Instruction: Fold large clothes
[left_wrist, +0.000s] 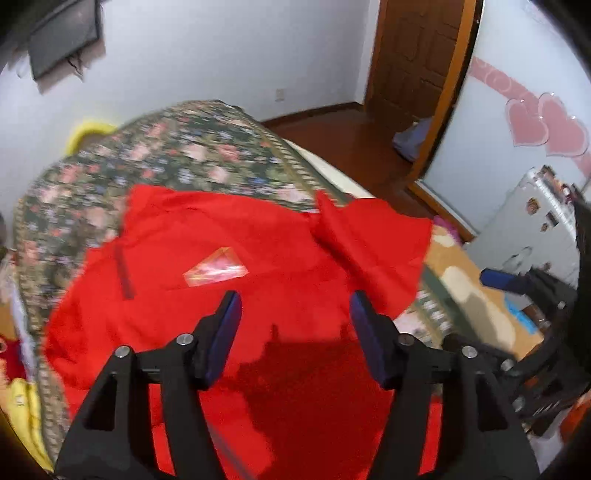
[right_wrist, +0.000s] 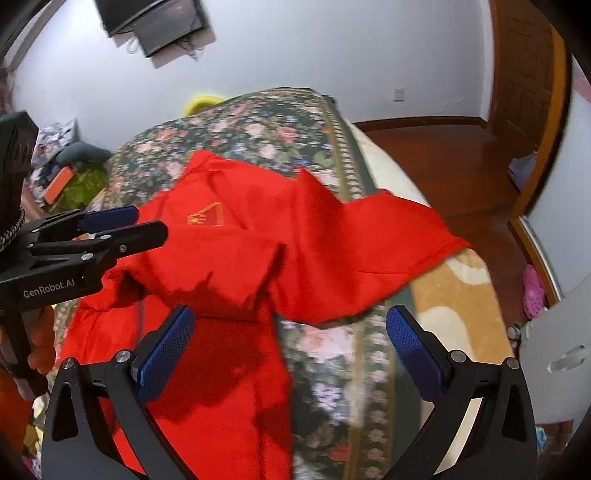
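Left wrist view: my left gripper (left_wrist: 295, 310) hangs released above the red garment (left_wrist: 229, 295), nothing between its pads. The garment lies spread on the floral bedspread (left_wrist: 177, 155).

Right wrist view: my right gripper (right_wrist: 290, 328) is released too, jaws wide over the garment's edge. One red sleeve (right_wrist: 388, 236) drapes toward the bed's side.

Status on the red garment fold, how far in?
Early. Done: red garment lies spread on the floral bedspread, one sleeve flopped over its body. In hand: nothing; left gripper and right gripper have jaws open, empty. Left: the main folds.
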